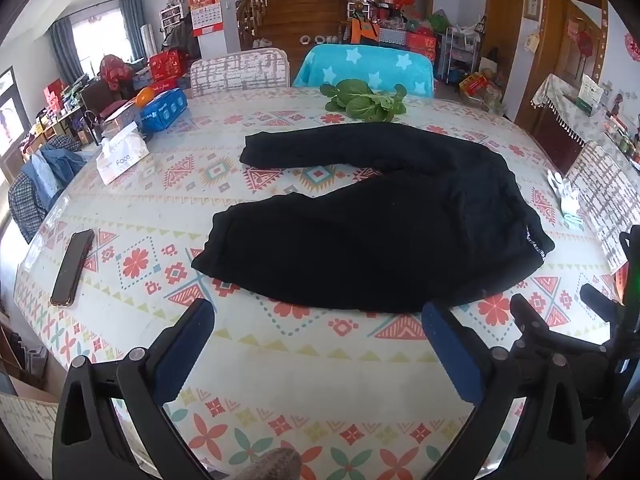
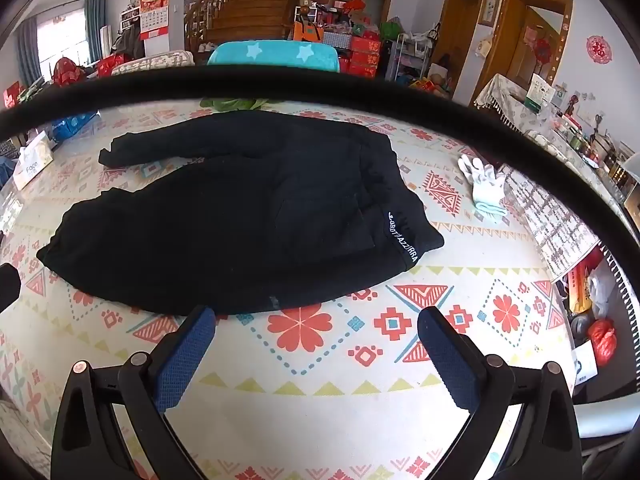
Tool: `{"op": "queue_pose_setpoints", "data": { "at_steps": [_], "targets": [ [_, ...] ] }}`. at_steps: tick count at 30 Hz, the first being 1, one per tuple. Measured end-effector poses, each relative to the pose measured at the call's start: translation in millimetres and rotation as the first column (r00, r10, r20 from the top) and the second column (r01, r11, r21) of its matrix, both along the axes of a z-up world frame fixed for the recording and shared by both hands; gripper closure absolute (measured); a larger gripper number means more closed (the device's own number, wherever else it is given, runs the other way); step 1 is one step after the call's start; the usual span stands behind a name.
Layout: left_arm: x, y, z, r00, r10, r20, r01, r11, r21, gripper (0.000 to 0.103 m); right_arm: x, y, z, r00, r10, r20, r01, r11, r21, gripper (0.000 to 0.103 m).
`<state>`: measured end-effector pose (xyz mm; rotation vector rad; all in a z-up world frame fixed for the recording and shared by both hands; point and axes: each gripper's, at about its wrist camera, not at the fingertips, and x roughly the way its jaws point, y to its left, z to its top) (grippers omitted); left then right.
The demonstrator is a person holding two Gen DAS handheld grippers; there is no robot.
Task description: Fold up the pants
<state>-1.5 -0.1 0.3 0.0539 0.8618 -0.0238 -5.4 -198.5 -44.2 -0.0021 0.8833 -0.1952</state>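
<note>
I hold both claws wide, nothing between their blue pads: the left gripper (image 1: 318,314) and the right gripper (image 2: 318,322) hover at the bottom of their frames, angled down over the patterned table (image 1: 280,352). The black pants (image 1: 372,216) lie unfolded across the centre of each view, legs spread toward the left, waistband with white lettering at right. A phone (image 1: 73,267) rests at lower left, a tissue box (image 1: 122,160) at upper left, greens (image 1: 362,100) beyond the pants, white gloves (image 2: 486,190) at right.
</note>
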Motion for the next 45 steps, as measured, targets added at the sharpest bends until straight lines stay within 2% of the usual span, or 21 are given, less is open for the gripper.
{"op": "queue_pose_setpoints", "data": {
  "at_steps": [8,11,15,17,19,21,24,27,30,32,36,38,39,43,45],
  "targets": [
    [-14.0,5.6,-3.6,1.0,-0.015,-0.016,0.015,1.0,-0.026,0.0,-0.6,4.1,0.1,1.0,0.009,-0.001,-0.009,1.0,-0.008,0.0],
    [-7.0,4.9,-4.4,0.997,-0.058,-0.046,0.053,0.994,-0.093,0.0,-2.4,3.2,1.1,1.0,0.01,-0.002,-0.01,1.0,-0.012,0.0],
    [-10.9,4.4,-6.8,0.99,-0.124,-0.063,0.109,0.974,-0.2,0.0,-9.2,-6.2,2.7,1.0,0.011,0.0,-0.011,1.0,-0.012,0.0],
    [-12.7,2.6,-7.0,0.988,-0.137,-0.072,0.119,0.969,-0.218,0.0,-1.9,4.6,-0.3,1.0,0.008,-0.007,-0.008,1.0,-0.017,0.0],
    [-12.9,-2.8,-8.5,0.986,-0.141,-0.095,0.12,0.974,-0.193,0.0,-2.0,3.8,-1.3,1.0,0.006,-0.012,-0.006,1.0,-0.014,0.0],
    [-12.4,-10.8,-10.1,0.984,-0.135,-0.114,0.119,0.984,-0.135,0.0,-2.0,1.3,-2.4,1.0,0.003,-0.017,-0.003,1.0,-0.013,0.0],
    [-10.4,-10.8,-8.5,0.988,-0.108,-0.107,0.1,0.992,-0.076,0.0,-0.9,-0.7,-2.7,1.0,-0.003,-0.018,0.002,1.0,-0.022,0.0],
    [-9.4,-5.4,-4.1,0.994,-0.068,-0.082,0.064,0.996,-0.059,0.0,-1.6,-3.1,-2.7,1.0,0.007,-0.015,-0.008,1.0,-0.027,0.0],
    [-7.4,3.4,-1.2,0.996,-0.045,-0.078,0.038,0.996,-0.08,0.0,-2.6,-7.6,-4.7,1.0,0.02,-0.02,-0.02,1.0,-0.024,0.0],
    [-6.7,7.5,-1.3,0.996,-0.031,-0.081,0.023,0.996,-0.091,0.0,-4.1,-14.5,-5.0,1.0,0.022,-0.017,-0.022,1.0,0.014,0.0],
    [-5.1,5.9,-5.1,0.996,-0.012,-0.086,0.009,1.0,-0.028,0.001,-3.0,-32.9,-6.9,0.999,0.007,-0.035,-0.003,0.994,0.108,0.0],
    [-2.6,7.6,-5.2,0.996,0.01,-0.086,-0.011,1.0,-0.013,0.009,-2.7,-39.6,-9.3,0.999,0.003,-0.049,0.004,0.991,0.134,0.0],
    [-1.5,8.6,-6.2,0.996,0.017,-0.091,-0.018,1.0,-0.014,0.017,-3.1,-41.5,-10.1,0.999,0.004,-0.049,0.003,0.991,0.136,0.0],
    [6.6,12.5,-15.2,0.984,0.033,-0.173,-0.041,0.998,-0.039,0.034,-5.0,-44.4,-9.2,0.999,0.009,-0.042,-0.004,0.993,0.121,0.0],
    [7.7,13.6,-16.4,0.982,0.041,-0.185,-0.048,0.998,-0.034,0.035,-4.3,-47.2,-8.3,0.999,0.014,-0.041,-0.009,0.992,0.129,0.0]
  ]
}}
